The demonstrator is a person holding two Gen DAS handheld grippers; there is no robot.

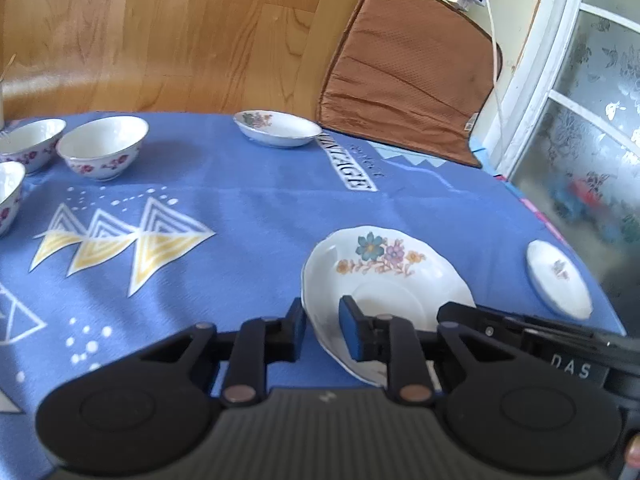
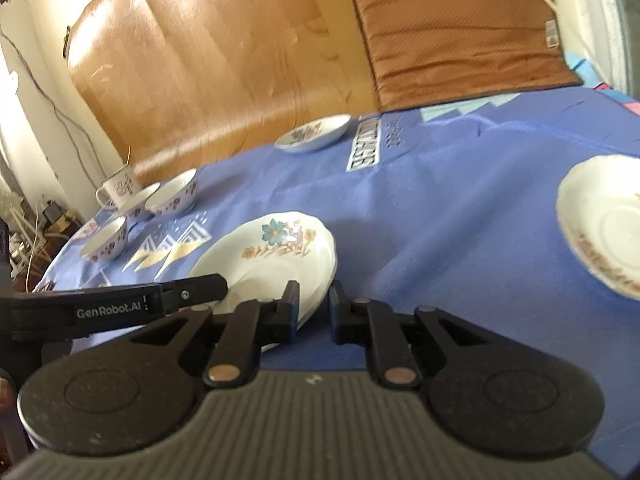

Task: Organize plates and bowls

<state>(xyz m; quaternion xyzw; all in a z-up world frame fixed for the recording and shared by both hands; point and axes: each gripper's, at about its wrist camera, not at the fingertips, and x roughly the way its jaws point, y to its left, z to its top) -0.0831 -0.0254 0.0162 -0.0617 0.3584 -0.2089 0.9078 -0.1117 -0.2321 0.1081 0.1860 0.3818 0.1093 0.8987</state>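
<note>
A white plate with a blue flower [image 1: 384, 276] [image 2: 276, 256] is held between both grippers over the blue tablecloth [image 1: 240, 208]. My left gripper [image 1: 323, 330] is shut on its left rim, one pad inside and one outside. My right gripper [image 2: 314, 308] is shut on the opposite rim, and its black body [image 1: 520, 328] shows across the plate in the left wrist view. The plate sits tilted with a shadow beneath it. Three flowered bowls [image 1: 102, 146] [image 2: 172, 196] stand at the far left. A shallow flowered dish [image 1: 276, 128] [image 2: 314, 132] sits at the back.
A small white saucer [image 1: 558, 278] lies near the table's right edge, and another white plate [image 2: 604, 220] lies right of my right gripper. A mug [image 2: 120, 188] stands behind the bowls. A brown cushion [image 1: 408, 76] leans behind the table, beside a glass door [image 1: 580, 120].
</note>
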